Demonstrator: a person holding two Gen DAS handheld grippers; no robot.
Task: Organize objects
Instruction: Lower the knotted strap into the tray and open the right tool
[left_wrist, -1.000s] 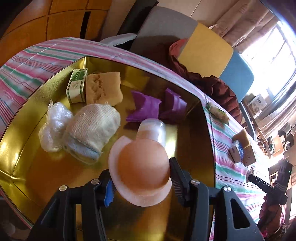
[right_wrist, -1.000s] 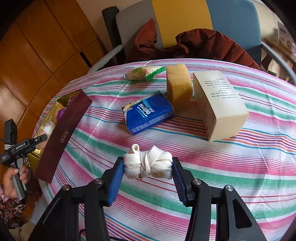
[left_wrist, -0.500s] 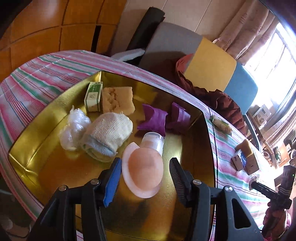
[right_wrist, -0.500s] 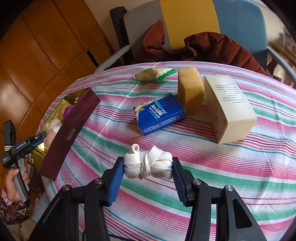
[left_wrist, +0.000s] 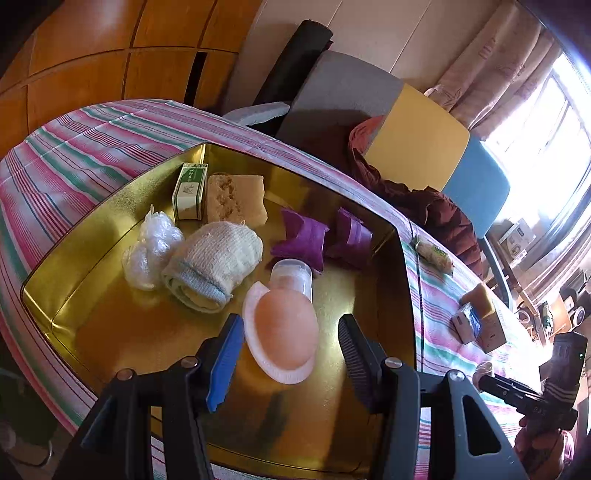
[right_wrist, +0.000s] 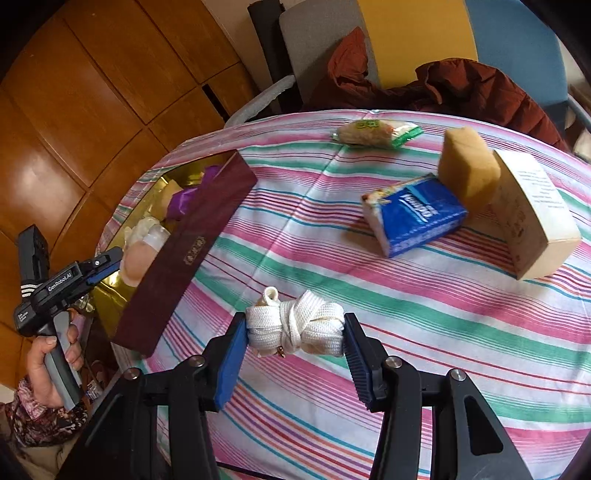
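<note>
Right gripper (right_wrist: 295, 332) clamped on white rope bundle (right_wrist: 295, 326), above striped tablecloth (right_wrist: 424, 332).
Left gripper (left_wrist: 291, 343) jaws apart, empty, over gold tray (left_wrist: 122, 332); peach silicone pad (left_wrist: 282, 328) lying in tray between fingers, untouched. Tissue pack (right_wrist: 417, 214), sponge (right_wrist: 467, 168), beige box (right_wrist: 532, 214) on cloth beyond bundle.

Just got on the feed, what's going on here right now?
A person is sorting loose items into a gold-lined box on the striped table. The left hand-held gripper hangs open over the box above a peach silicone cup, which lies inside, not gripped. The right hand-held gripper is clamped on a bundle of white woven strap above the tablecloth. A blue tissue pack, yellow sponge and snack packet are outside the box.
</note>
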